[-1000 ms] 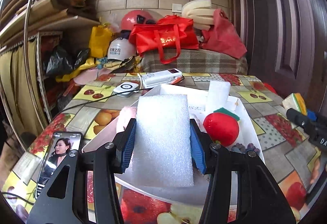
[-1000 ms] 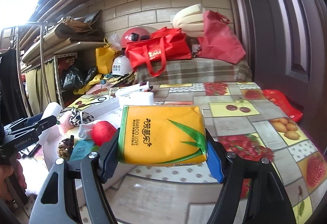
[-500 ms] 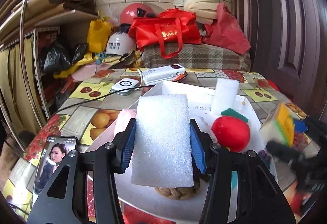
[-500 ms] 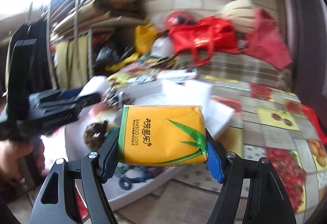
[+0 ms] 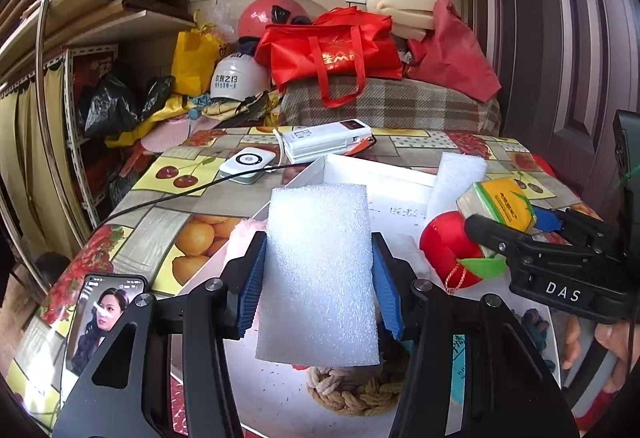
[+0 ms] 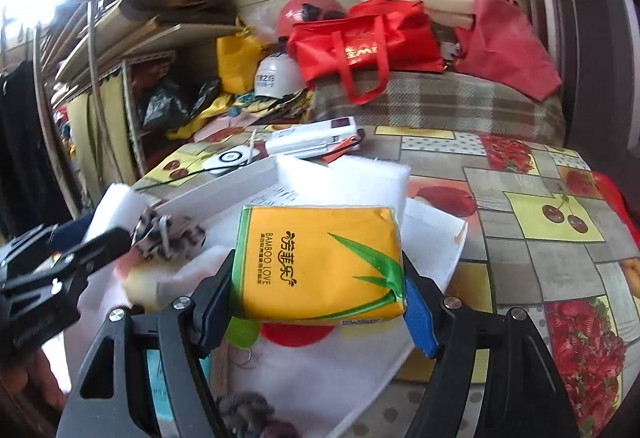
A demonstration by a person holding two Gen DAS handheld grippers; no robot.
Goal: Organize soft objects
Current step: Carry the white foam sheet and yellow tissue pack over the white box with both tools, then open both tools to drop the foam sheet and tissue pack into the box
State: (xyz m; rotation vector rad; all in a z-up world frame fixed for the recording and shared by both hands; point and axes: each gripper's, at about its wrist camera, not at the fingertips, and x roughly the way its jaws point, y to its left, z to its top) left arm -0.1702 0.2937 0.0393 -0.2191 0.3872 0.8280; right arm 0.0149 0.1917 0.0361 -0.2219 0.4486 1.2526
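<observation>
1. The left hand-held gripper (image 5: 318,278) is clamped on a white foam block (image 5: 318,270), low in the frame's centre, above the white tray (image 5: 280,398).
2. The right hand-held gripper (image 6: 318,290) is clamped on a yellow tissue pack (image 6: 320,262), held over the red plush apple (image 5: 448,250) in the tray.
3. A phone (image 5: 106,318) lies on the desk (image 5: 160,222), lower left.

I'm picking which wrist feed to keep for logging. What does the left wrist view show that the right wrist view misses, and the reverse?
Only the left wrist view shows the smartphone lying on the table's near left edge, the braided rope coil under the held foam, and the red plush apple whole.

Only the right wrist view shows the leopard-print scrunchie and the tissue pack's printed front.

Both show the white foam block shut in the left claw, the yellow tissue pack shut in the right claw, the white tray and the power bank.
</observation>
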